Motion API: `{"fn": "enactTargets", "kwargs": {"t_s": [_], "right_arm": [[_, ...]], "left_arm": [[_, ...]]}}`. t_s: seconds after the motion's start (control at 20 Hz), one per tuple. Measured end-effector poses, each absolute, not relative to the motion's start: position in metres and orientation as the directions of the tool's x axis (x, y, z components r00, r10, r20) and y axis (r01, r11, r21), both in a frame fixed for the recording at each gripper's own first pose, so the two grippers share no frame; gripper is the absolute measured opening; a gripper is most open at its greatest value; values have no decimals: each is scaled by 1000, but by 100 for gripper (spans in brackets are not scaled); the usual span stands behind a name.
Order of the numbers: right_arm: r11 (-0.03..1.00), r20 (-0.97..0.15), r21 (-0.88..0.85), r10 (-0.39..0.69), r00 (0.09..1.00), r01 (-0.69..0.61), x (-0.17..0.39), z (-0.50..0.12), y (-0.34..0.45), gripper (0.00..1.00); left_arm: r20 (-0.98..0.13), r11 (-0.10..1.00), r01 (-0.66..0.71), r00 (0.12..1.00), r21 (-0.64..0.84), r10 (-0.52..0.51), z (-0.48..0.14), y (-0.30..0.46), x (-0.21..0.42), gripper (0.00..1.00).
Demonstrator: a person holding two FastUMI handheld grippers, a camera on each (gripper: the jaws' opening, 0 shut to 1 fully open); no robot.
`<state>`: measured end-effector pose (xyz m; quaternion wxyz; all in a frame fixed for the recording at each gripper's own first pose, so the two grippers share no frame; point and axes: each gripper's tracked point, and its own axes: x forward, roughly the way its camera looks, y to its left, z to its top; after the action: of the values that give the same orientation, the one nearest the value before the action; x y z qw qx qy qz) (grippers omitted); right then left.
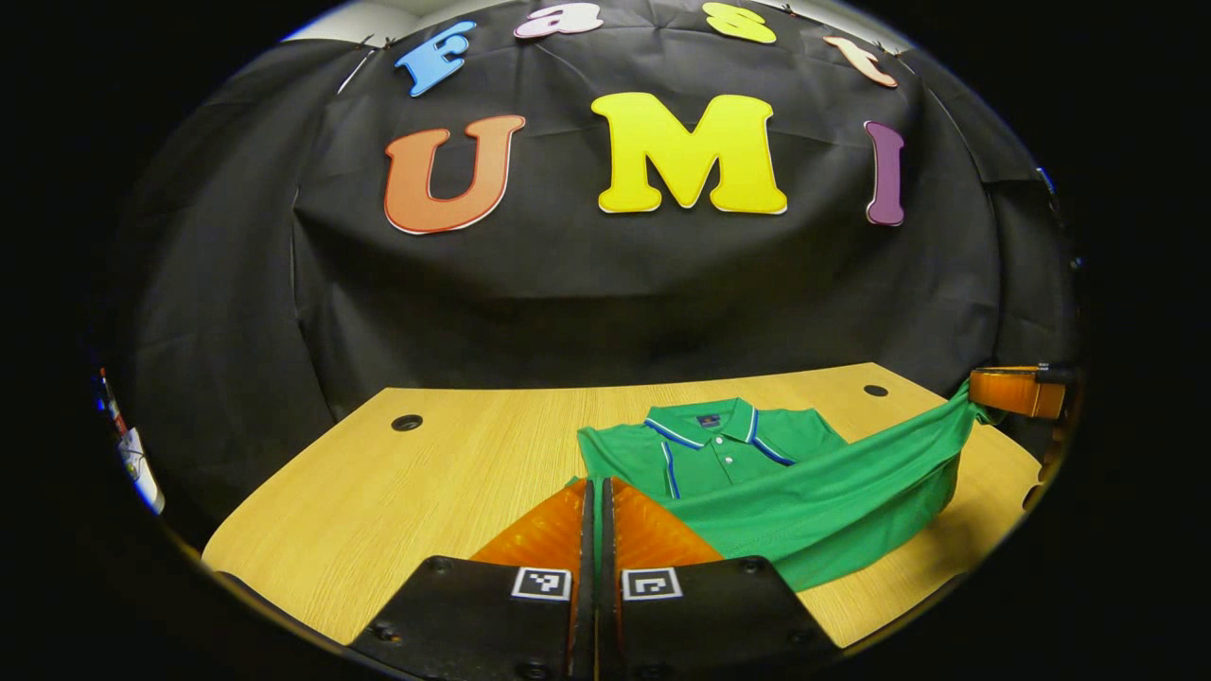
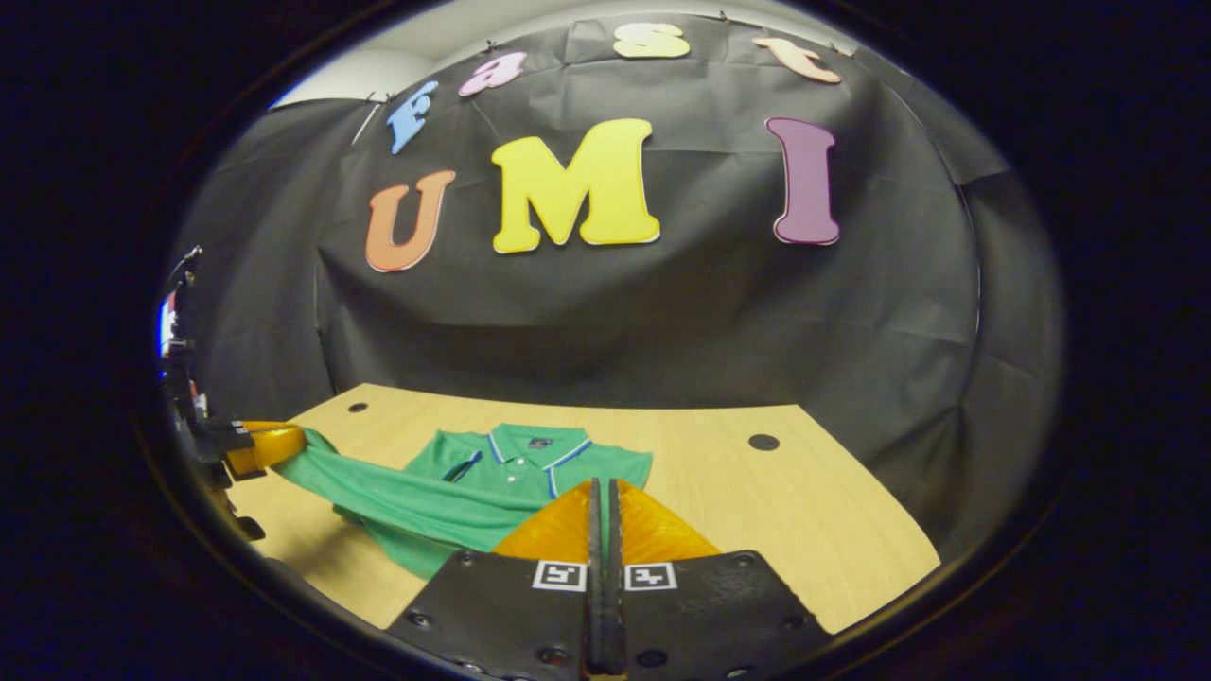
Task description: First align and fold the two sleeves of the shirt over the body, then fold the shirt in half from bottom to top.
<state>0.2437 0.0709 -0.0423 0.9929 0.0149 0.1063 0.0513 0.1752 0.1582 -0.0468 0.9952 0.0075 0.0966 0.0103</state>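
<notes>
1. Shirt lying on the wooden table, collar at the far side near the black wall, bottom hem lifted off the table on the near side.
2. Looks soft, light and floppy; sags between the two holds, so best held at the bottom corners.
3. Long way runs from near edge of table to far edge, collar pointing away.
4. Left gripper pinched closed on one hem corner.
5. Right gripper also closed tight, seemingly on the other corner, cloth stretched between.
6. Sleeves look tucked in already; probably the bottom-to-top fold now.
</notes>
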Motion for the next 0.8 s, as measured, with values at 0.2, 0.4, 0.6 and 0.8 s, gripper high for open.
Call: {"fn": "enactTargets", "kwargs": {"t_s": [0.2, 0.4, 0.6, 0.8], "right_arm": [[999, -222, 30, 44, 974, -38, 312, -35, 71, 0], [998, -230, 56, 20, 973, -7, 375, -33, 79, 0], [1000, -203, 19, -2, 979, 6, 433, -32, 80, 0], [1000, -195, 11, -8, 981, 11, 484, -42, 81, 0]], "left_arm": [[-209, 999, 10, 978, 32, -3, -37, 153, 232, 7], [-198, 1000, -4, 980, 26, 9, -25, 151, 289, 7], [-208, 1000, -19, 978, -2, 18, -33, 155, 345, 7], [-216, 999, -38, 976, 0, 37, -51, 168, 397, 7]]}}
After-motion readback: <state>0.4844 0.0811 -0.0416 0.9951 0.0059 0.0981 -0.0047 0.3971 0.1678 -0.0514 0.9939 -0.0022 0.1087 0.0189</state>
